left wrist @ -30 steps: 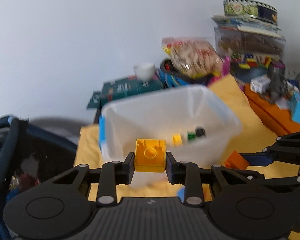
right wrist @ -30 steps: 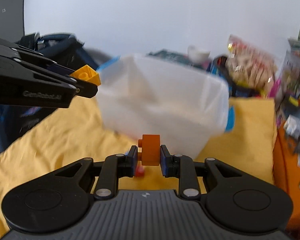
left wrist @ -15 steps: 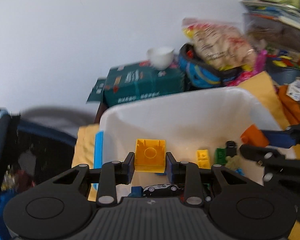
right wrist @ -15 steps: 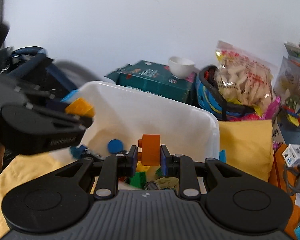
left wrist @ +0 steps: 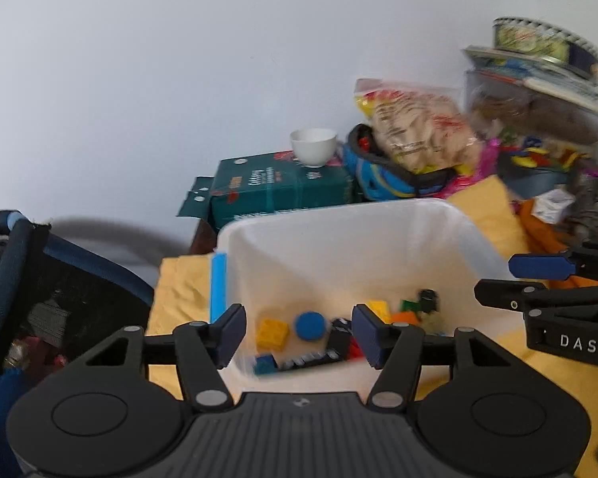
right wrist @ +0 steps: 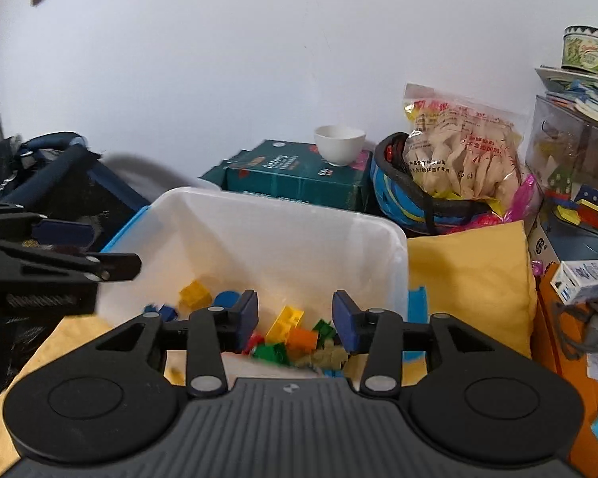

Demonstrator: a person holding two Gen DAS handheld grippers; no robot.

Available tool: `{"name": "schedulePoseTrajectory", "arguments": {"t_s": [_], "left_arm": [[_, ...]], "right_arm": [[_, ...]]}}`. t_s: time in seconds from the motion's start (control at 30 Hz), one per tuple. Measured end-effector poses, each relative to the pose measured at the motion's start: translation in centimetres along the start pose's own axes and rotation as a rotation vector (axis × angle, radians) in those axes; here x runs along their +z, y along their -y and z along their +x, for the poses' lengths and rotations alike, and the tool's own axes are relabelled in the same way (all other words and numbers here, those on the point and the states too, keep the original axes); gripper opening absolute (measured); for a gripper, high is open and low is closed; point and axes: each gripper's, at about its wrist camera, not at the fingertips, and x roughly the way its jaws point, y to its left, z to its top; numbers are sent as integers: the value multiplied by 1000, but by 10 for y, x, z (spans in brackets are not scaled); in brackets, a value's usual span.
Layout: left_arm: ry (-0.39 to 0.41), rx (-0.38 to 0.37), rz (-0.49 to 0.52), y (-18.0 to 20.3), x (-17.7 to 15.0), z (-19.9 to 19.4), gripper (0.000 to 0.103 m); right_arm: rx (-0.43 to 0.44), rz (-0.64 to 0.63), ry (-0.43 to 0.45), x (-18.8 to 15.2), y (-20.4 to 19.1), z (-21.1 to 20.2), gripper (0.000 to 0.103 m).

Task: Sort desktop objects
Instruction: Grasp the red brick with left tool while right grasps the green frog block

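A white plastic bin [left wrist: 339, 231] [right wrist: 283, 215] stands on a yellow cloth and holds several toy bricks. My left gripper [left wrist: 299, 332] is open and empty over the bin's near left side. A yellow brick [left wrist: 272, 332] [right wrist: 195, 294] and a blue disc [left wrist: 310, 324] lie in the bin below it. My right gripper [right wrist: 295, 320] is open and empty over the bin's near right side. An orange brick [right wrist: 302, 337] lies in the bin between a yellow brick [right wrist: 287, 318] and green bricks [right wrist: 271, 352]. Each gripper shows at the edge of the other's view.
A green box [right wrist: 295, 175] with a white cup [right wrist: 340, 144] stands behind the bin. A helmet with a snack bag [right wrist: 458, 151] is at back right. A dark mesh basket [left wrist: 28, 279] is on the left. Boxes and toys [right wrist: 578, 167] pile on the right.
Both grippers have opened over the bin. The yellow brick has dropped from the left gripper and the orange brick from the right gripper; both now lie in the bin.
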Motion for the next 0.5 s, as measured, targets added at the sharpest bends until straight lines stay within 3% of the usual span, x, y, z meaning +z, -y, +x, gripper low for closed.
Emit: {"name": "schedulePoseTrajectory", "arguments": {"t_s": [0.1,0.37,0.5], "left_arm": [[-38,-29,3,3,-23,-5,62],[-221,-137,92,44,-81,27,62],[-263,-165,150,60,-95,34,62]], "right_arm": [[-17,-33,-26,-26,4,-12,45],[-2,-8,-254,-116,6,-1,42],[44,-155,-262,-128,-13,7,40]]}}
